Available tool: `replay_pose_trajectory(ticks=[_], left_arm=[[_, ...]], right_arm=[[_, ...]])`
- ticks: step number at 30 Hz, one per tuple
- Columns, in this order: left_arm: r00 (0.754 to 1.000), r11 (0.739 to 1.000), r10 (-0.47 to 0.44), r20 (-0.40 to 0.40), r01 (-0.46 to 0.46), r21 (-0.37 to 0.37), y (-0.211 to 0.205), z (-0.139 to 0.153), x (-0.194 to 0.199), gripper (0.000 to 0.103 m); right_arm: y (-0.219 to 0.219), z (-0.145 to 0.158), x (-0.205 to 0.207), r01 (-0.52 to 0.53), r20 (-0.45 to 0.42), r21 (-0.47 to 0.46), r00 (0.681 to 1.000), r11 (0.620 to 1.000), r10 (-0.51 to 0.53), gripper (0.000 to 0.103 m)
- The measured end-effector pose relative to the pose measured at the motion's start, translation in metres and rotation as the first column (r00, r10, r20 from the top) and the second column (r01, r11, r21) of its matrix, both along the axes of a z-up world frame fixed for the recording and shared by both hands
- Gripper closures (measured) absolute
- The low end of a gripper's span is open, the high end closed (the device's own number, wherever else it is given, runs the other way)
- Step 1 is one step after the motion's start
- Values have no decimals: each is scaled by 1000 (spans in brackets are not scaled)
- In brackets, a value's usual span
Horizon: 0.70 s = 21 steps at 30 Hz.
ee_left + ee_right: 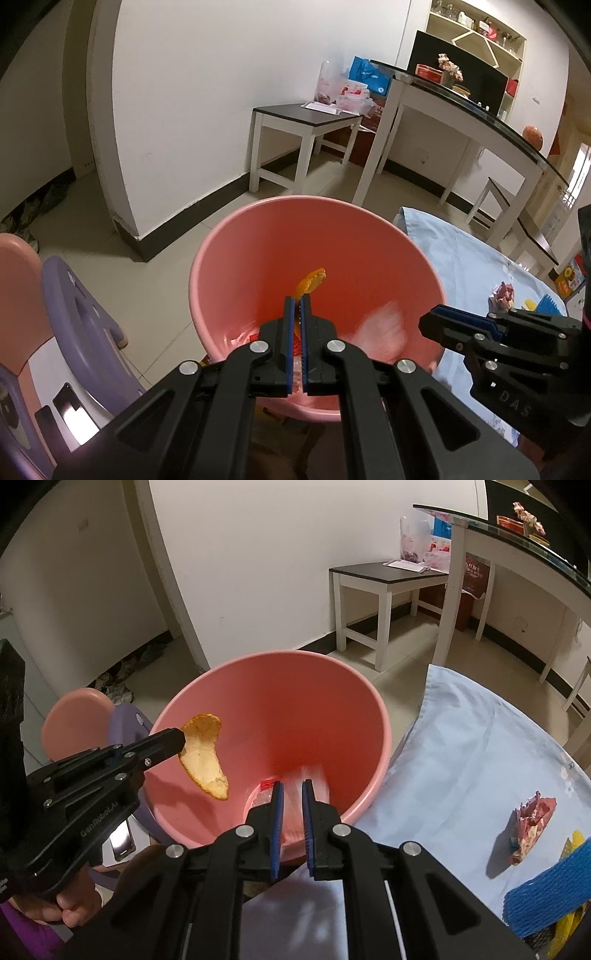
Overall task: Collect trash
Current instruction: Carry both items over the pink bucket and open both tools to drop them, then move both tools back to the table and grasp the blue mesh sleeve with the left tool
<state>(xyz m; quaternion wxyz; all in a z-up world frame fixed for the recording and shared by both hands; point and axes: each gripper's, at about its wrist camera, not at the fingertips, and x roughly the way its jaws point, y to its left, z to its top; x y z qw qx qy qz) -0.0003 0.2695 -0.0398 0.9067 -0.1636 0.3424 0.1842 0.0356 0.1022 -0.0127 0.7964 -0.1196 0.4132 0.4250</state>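
The left gripper [181,743] was clenched on the orange peel [204,757] above the pink bucket [380,716] — best released over the middle, clear of the rim. The right gripper [292,790] hung parted and empty over the bucket — a blurred wrapper [312,775] was dropping beneath it.

Your room, catalogued from the small dark-topped side table [306,118]: behind it, a plain white wall [207,74] with dark skirting; beneath it, pale tiled floor [155,206]; to its right, a long white-legged table with a glass top [480,114]; beyond that, white open shelving [480,33]; nearer you, left, purple plastic stools [81,314].
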Motion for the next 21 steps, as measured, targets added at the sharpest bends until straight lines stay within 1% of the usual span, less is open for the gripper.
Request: replay_pose_trajectory(ticks=[4,5,6,7,9,11,16,21], left_arm=[[1000,1000,-1,1,1,-29,2,0,-1,99],[1000,1000,-2,3,2,-28,1,1,-1,99],[1000,1000,-4,5,4,-27,0,2,-2,96],[1000,1000,-6,8,6,-28,0,2,-2,94],[1000,999,-5,14,5,-33,-1,4,-3,82],[1000,999,-5,17,6,-41,-1,6,-4,77],[1000,999,-9,26,11,-53,-5,10,-6,77],[998,997,-37,41,40,-62,-17,17,-7,77]], right_arm=[[-2,2,-1,1,-2,10,1000,1000,-1,81],[-4,3,-2,2,0,16,1000,1000,-2,77],[-5,4,-3,4,1,21,1000,1000,-4,73],[-6,4,-3,5,2,26,1000,1000,-5,72],[-8,5,-5,7,2,33,1000,999,-7,71],[-11,7,-6,10,1,37,1000,999,-10,71],[-21,11,-9,22,4,52,1000,998,-22,71],[-38,16,-13,45,3,70,999,997,-45,70]])
